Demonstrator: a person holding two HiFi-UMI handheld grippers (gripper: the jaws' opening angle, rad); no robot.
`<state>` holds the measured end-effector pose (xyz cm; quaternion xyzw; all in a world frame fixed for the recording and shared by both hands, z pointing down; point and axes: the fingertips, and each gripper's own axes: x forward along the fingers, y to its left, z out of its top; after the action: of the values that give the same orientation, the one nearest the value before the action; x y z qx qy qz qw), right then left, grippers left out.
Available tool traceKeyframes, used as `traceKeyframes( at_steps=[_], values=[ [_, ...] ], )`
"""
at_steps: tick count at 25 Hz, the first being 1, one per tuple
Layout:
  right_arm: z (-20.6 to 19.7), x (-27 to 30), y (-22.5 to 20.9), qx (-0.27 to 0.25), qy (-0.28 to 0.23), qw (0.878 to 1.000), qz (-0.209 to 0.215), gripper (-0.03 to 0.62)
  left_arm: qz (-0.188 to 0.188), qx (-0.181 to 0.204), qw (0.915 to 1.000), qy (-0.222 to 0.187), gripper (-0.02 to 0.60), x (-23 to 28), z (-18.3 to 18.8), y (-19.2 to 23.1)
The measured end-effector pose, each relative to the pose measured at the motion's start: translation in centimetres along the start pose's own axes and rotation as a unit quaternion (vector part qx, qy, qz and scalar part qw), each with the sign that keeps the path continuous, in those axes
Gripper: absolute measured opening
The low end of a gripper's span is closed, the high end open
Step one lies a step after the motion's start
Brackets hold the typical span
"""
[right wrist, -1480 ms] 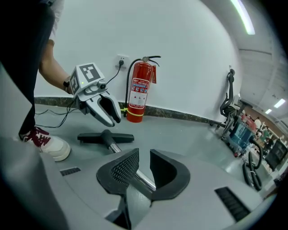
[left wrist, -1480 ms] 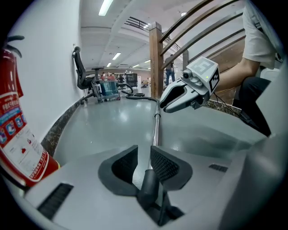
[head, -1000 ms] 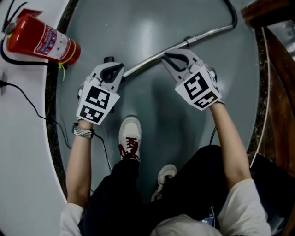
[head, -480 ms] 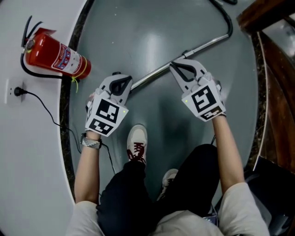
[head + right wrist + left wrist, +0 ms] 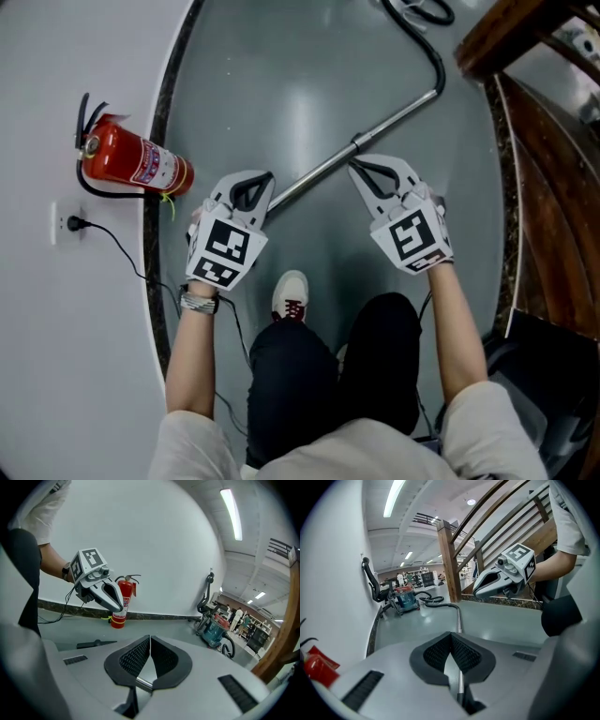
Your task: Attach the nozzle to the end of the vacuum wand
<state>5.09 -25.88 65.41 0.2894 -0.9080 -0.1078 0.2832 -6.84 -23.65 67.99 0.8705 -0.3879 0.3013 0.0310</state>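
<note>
Jaws, left gripper: closed, pads meeting at the tips, with the metal vacuum wand clamped low in the throat. It holds the wand at its free end, the end nearest the person.

Jaws, right gripper: also closed. The tube crosses behind the ribbed pads near their base, gripped just short of the wand's collar.

Wand: runs diagonally over the grey floor, from the left gripper past the right one towards the floor's far right side. There it bends into a curved handle and joins the black hose. In the left gripper view the hose leads on to a teal canister vacuum standing far down the room.

Nozzle: the black nozzle shows only in the right gripper view. It lies flat on the floor below the left gripper, apart from the wand and touched by neither gripper.

Surroundings: a red fire extinguisher lies at the floor's left edge, against the dark border strip under the white wall. A wall socket with a black cord plugged in is just beside it. A wooden stair railing bounds the right edge. One white shoe stands between the two forearms.
</note>
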Motion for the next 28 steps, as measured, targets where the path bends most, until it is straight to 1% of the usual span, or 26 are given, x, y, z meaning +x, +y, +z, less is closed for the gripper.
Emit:
traceKeyframes(
  at_steps=[3,7,13,15,18,23,28],
  values=[
    [3.3,-1.9,-1.5,0.014,-0.002,1.0,-0.002,0.032,0.003,-0.011,0.9999,0.003,0.002,-2.1,3.2,0.9],
    [8.5,-4.8,-4.0,0.02,-0.001,1.0,-0.001,0.032,0.006,-0.02,0.9998,-0.001,0.002,-5.4,8.4,2.1],
    [16.6,-9.6,-8.3,0.028,0.0,1.0,-0.013,0.032,0.006,-0.019,0.9997,-0.015,0.002,-10.5,17.4,3.8],
    [19.2,-11.6,-9.6,0.027,0.003,0.999,-0.016,0.032,0.002,-0.018,0.9997,-0.018,0.002,-12.3,20.4,4.0],
    [23.2,-14.5,-11.3,0.039,0.002,0.999,-0.023,0.032,-0.006,-0.018,0.9996,-0.019,0.002,-15.3,24.5,3.9],
    [30.2,-18.8,-12.8,0.044,-0.002,0.999,-0.017,0.032,-0.01,-0.027,0.9993,-0.022,0.002,-20.6,30.4,3.6],
    [37.5,-23.6,-13.9,0.054,-0.025,0.998,-0.024,0.031,-0.002,-0.036,0.998,-0.052,0.002,-26.2,37.5,3.7]
  ],
)
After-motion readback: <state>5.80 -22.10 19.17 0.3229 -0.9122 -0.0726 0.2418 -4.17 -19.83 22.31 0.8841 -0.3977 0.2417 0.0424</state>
